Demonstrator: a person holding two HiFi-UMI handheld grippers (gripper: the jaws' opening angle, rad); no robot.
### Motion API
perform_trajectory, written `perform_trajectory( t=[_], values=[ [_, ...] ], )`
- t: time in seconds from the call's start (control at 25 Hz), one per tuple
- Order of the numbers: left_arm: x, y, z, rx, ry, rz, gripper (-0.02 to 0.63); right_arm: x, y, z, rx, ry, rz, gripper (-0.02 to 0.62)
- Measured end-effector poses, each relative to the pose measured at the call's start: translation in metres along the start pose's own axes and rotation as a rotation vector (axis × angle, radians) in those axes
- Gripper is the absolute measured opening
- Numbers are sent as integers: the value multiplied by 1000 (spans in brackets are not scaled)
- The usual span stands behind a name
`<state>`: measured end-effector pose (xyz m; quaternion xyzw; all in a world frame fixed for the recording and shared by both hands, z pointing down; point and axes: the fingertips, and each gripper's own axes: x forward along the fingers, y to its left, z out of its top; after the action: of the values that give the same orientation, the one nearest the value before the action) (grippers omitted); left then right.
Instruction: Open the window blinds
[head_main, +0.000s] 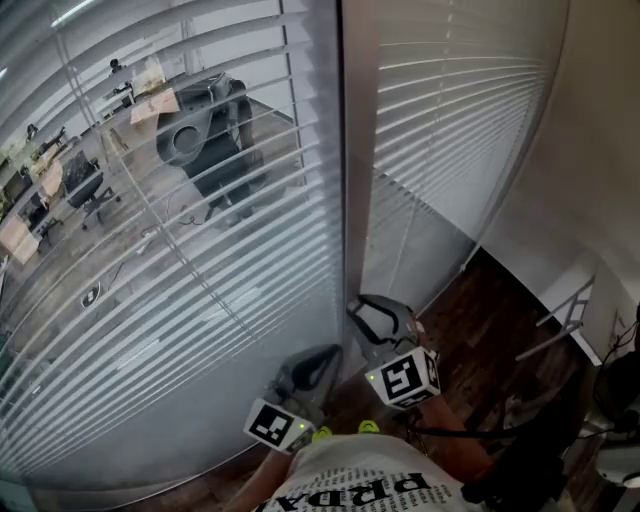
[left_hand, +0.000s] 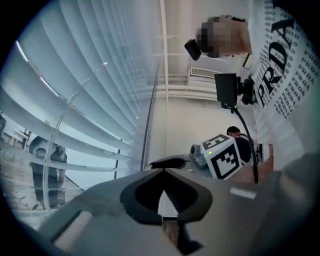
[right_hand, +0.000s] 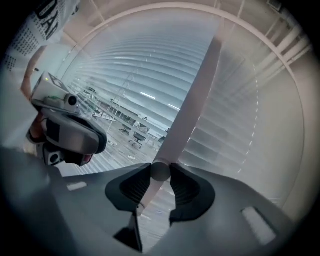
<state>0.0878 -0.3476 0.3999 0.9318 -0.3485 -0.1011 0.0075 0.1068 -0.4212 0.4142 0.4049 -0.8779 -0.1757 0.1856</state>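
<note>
The left blinds (head_main: 190, 250) have their slats tilted partly apart, and an office shows through them. The right blinds (head_main: 450, 130) are flat and closed. A grey mullion (head_main: 357, 150) runs between the two. My right gripper (head_main: 372, 318) reaches toward the foot of the mullion. In the right gripper view, this gripper (right_hand: 160, 172) is shut on a thin pale rod with a round grey end (right_hand: 160, 171), which looks like a blind wand. My left gripper (head_main: 312, 372) hangs lower and beside it. Its jaws (left_hand: 162, 172) meet at the tips with nothing between them.
A clear wand (left_hand: 60, 120) hangs in front of the left slats. Dark wood floor (head_main: 500, 330) runs along a white wall (head_main: 600, 150) at the right. The person's white printed shirt (head_main: 350, 485) fills the bottom edge.
</note>
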Motion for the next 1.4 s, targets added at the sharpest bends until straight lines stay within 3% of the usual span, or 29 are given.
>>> perform_trajectory(
  t=[0.24, 0.76, 1.24, 1.4],
  values=[
    [-1, -1, -1, -2, 5, 3, -8, -1, -1, 0, 38, -18, -2, 132],
    [-2, 2, 2, -3, 4, 7, -8, 1, -4, 2, 245, -63, 27, 133],
    [-3, 2, 4, -12, 1, 3, -8, -1, -1, 2, 199, -37, 36, 124],
    [-6, 5, -4, 24, 31, -15, -8, -1, -1, 2, 192, -29, 28, 123]
  ],
)
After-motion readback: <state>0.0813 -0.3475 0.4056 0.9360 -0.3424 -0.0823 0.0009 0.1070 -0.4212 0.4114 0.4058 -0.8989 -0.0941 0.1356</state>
